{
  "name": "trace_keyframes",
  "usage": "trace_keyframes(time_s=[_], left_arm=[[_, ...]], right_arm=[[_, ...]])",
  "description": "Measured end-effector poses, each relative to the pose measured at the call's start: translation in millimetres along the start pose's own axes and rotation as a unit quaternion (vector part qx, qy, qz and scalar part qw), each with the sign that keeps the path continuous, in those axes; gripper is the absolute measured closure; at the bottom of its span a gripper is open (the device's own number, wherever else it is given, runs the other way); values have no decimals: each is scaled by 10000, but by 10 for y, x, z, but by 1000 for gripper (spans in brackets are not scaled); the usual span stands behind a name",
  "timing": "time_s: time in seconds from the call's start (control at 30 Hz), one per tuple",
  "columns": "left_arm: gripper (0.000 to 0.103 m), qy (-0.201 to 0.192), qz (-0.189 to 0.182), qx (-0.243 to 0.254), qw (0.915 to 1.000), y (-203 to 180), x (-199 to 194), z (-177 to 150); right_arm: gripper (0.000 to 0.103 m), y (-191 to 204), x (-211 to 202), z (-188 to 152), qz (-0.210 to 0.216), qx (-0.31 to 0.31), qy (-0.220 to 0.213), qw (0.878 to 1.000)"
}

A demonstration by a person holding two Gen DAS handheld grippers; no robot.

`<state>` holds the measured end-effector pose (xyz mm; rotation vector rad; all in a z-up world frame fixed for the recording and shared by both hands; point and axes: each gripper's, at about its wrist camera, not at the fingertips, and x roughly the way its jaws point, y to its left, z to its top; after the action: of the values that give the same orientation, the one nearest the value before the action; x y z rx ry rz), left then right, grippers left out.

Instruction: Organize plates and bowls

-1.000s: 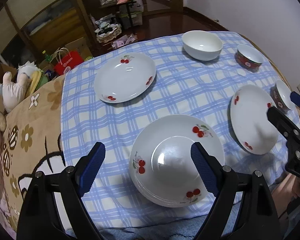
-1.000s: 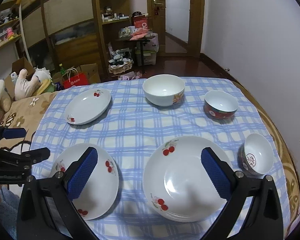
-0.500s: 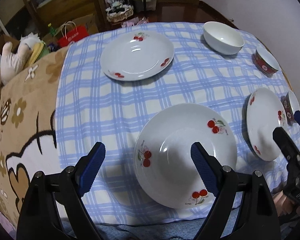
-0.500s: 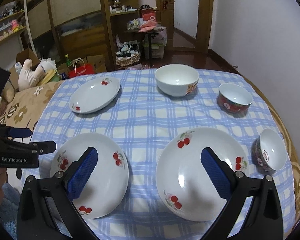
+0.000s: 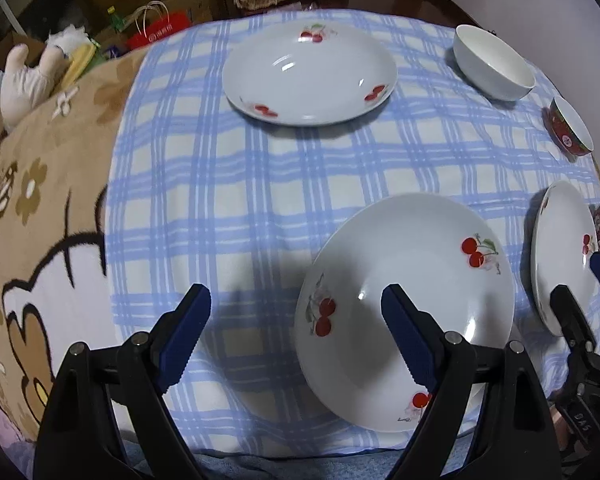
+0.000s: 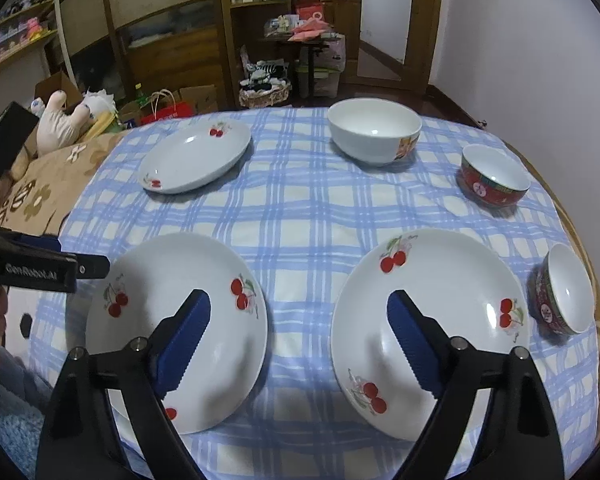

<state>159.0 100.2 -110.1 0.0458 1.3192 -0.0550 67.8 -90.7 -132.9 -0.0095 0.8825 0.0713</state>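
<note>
Three white cherry-print plates and three bowls stand on a blue checked cloth (image 6: 300, 208). My left gripper (image 5: 296, 320) is open low over the near left plate (image 5: 420, 280); the plate's left rim lies between its fingers, untouched. My right gripper (image 6: 300, 328) is open with its jaws closing, and only bare cloth lies between them. It hangs over the gap between that plate (image 6: 172, 320) and the near right plate (image 6: 440, 320). The third plate (image 6: 196, 156) lies at the far left. Farther back are a white bowl (image 6: 374, 132) and a red bowl (image 6: 494, 180). Another red bowl (image 6: 564, 292) sits at the right edge.
A brown flowered blanket (image 5: 40, 200) covers the surface left of the cloth, with a plush toy (image 5: 24, 80) beyond it. Wooden shelves (image 6: 240, 40), a red bag (image 6: 172, 110) and boxes stand behind the table. A white wall (image 6: 520, 60) runs along the right.
Both grippers have come down toward the table, so the near plates look larger. The left view swung left, leaving its plate under the right finger. The right jaws have narrowed a little.
</note>
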Motion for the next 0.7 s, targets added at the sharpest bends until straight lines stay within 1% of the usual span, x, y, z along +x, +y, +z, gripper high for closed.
trace_keyframes(time_s=[0.03,0.07,0.2,0.3,0.33,0.37,0.4,0.47,0.5,0.53,0.57,0.63,0.67,0.7], left_arm=[[17,29,-24,-6,10000,15,18,-3],[17,56,-28,-26,10000,30,35,-6],[17,186,-53,-89,9998,54,95,-27],[18,297,-62,-18,9995,34,150,-38],[19,337,-73,14,9994,21,167,-43],[21,353,-74,44,9993,8,182,-44],[24,354,-74,70,9993,-3,189,-46],[26,381,-82,124,9992,-26,212,-50],[31,403,-83,140,9991,-35,229,-52],[34,411,-50,143,9990,-38,243,-48],[37,396,13,128,9991,-36,257,-53],[39,317,176,121,9993,-38,274,-77],[41,329,168,88,9993,-29,289,-87],[49,360,79,38,9993,-15,306,-96]], right_arm=[[12,-1,27,-13,30,3,33,10000],[17,-6,66,-32,64,23,96,9999],[24,-20,192,-83,258,176,358,9989],[28,-5,243,-113,345,209,467,9981],[31,3,254,-119,369,198,491,9979],[39,10,266,-123,389,188,519,9977],[43,13,284,-127,418,186,573,9973],[56,16,323,-139,479,214,685,9963],[61,11,345,-146,478,234,729,9959],[68,11,364,-155,465,240,763,9957],[73,9,378,-164,459,232,796,9955],[75,12,409,-184,477,214,852,9950],[76,12,420,-190,489,212,866,9948],[76,11,435,-197,503,216,880,9946]])
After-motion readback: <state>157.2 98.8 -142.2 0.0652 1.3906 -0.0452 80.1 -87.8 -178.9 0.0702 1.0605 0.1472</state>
